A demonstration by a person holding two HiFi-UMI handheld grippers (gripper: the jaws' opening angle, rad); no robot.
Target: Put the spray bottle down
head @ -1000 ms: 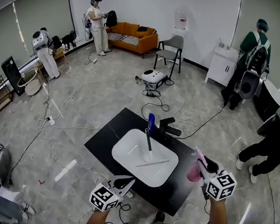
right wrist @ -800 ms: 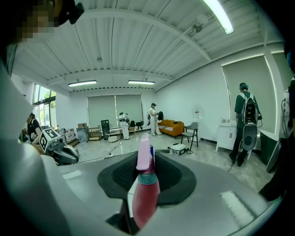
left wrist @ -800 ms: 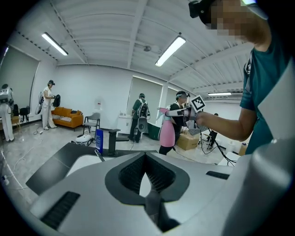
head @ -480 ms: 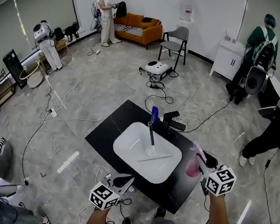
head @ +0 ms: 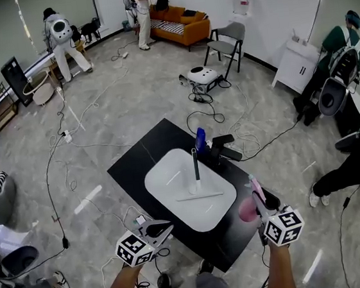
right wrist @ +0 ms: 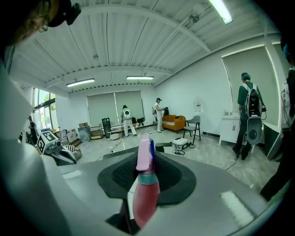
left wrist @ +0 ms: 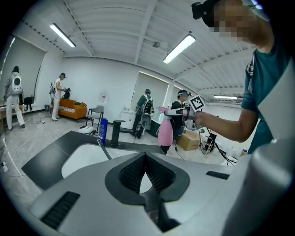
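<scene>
Pink spray bottle (head: 247, 211) clamped in right tongs (head: 259, 203), left tongs (head: 160, 228) together; white sink (head: 171, 180) beside

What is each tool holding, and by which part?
The right tool grips the pink spray bottle around its upper part, near the neck. The left tool is shut and holds nothing.

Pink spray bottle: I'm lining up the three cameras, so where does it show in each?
Head view: pink spray bottle, lower right.
Left gripper view: bottle, right of centre.
Right gripper view: bottle, bottom centre, between the jaws.
Shared landmark: orange sofa.
</scene>
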